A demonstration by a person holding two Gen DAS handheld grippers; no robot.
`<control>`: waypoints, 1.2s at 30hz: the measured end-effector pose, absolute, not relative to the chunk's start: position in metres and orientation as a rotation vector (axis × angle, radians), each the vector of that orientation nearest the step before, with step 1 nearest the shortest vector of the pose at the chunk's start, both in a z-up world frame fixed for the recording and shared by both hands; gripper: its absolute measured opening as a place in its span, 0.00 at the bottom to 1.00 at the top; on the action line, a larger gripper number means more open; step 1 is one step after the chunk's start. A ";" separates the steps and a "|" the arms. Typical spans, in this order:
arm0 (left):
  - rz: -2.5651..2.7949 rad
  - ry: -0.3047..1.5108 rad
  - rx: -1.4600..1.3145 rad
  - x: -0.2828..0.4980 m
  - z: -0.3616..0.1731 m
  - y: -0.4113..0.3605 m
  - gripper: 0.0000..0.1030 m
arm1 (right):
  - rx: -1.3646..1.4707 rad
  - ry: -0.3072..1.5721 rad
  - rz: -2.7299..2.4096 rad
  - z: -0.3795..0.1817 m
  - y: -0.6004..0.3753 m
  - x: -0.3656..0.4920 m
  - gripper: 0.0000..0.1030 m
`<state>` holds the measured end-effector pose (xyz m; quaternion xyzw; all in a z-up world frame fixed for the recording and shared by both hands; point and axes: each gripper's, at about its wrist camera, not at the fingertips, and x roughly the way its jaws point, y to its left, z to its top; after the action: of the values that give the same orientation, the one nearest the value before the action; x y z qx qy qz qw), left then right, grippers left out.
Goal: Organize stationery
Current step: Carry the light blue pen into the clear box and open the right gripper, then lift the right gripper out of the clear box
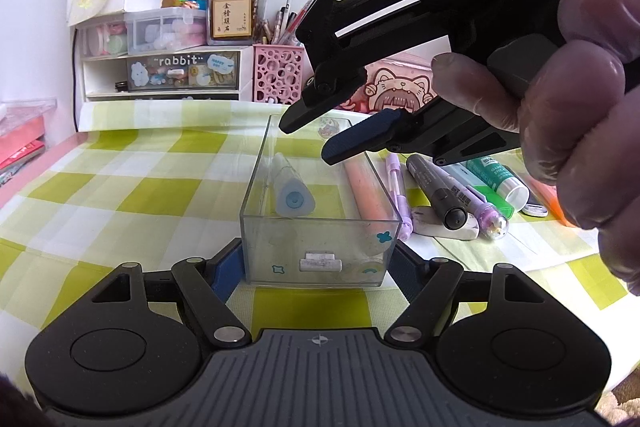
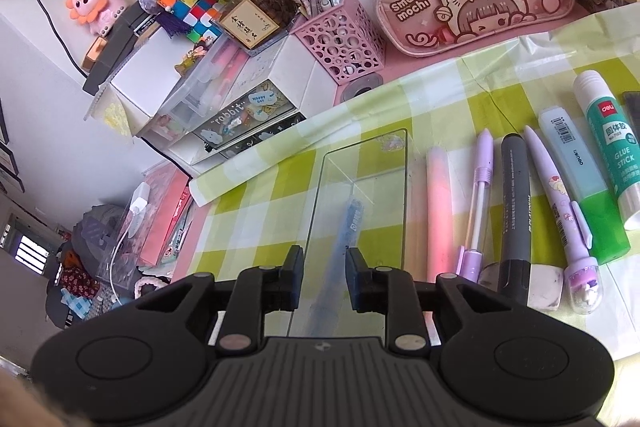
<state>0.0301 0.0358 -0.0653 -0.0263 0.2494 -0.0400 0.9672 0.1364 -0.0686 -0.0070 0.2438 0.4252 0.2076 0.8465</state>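
The left gripper [image 1: 316, 263] is clenched on the near end of the clear box [image 1: 320, 251], which stands on the checked table [image 1: 120, 187]. The right gripper [image 1: 308, 143] hovers over the box, released — the blue pen [image 1: 294, 197] lies inside. Pens, a marker [image 1: 438, 191] and a glue stick [image 1: 500, 175] lie just beside the box's right wall.
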 end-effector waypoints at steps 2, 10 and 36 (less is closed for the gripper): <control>-0.081 0.504 -0.053 0.030 -0.065 0.036 0.72 | 0.504 0.886 0.434 -0.004 -0.069 0.135 0.32; -0.079 0.503 -0.049 0.031 -0.065 0.036 0.72 | 0.424 0.824 0.396 0.006 -0.072 0.121 0.43; -0.040 0.489 -0.040 0.030 -0.066 0.040 0.71 | 0.326 0.744 0.157 -0.001 -0.147 0.097 0.61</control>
<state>0.0296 0.0397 -0.0657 -0.0197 0.2421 -0.0199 0.9698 0.0972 -0.1474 -0.0009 0.1584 0.3616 0.0761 0.9156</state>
